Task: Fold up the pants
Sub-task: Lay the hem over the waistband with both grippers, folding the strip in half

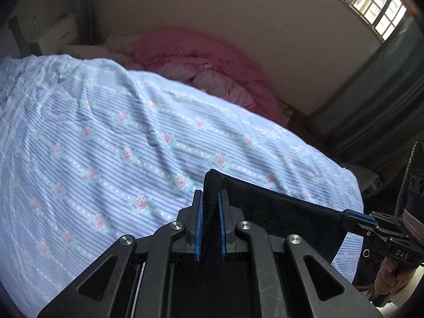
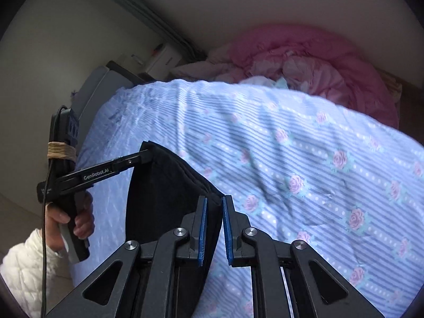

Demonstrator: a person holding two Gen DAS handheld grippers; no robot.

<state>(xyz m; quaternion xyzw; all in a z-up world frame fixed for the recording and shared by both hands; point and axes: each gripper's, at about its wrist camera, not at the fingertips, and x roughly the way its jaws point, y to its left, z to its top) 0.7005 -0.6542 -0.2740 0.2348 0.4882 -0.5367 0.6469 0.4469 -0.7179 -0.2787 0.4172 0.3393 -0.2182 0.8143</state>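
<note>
The black pants (image 1: 278,206) hang stretched between my two grippers above the near edge of the bed. My left gripper (image 1: 210,198) is shut on one top corner of the pants, with cloth between its blue pads. My right gripper (image 2: 214,204) is shut on the other corner of the pants (image 2: 169,185). In the left wrist view the right gripper (image 1: 357,218) shows at the right edge, pinching the cloth. In the right wrist view the left gripper (image 2: 144,156) shows at the left, held by a hand in a white sleeve. The lower part of the pants is hidden below the grippers.
The bed has a blue striped sheet with pink roses (image 1: 132,137). A pink quilt (image 1: 201,66) is bunched at the far side against the wall. A grey-green curtain (image 1: 384,92) hangs at the right under a barred window. A white cabinet (image 2: 161,58) stands beyond the bed.
</note>
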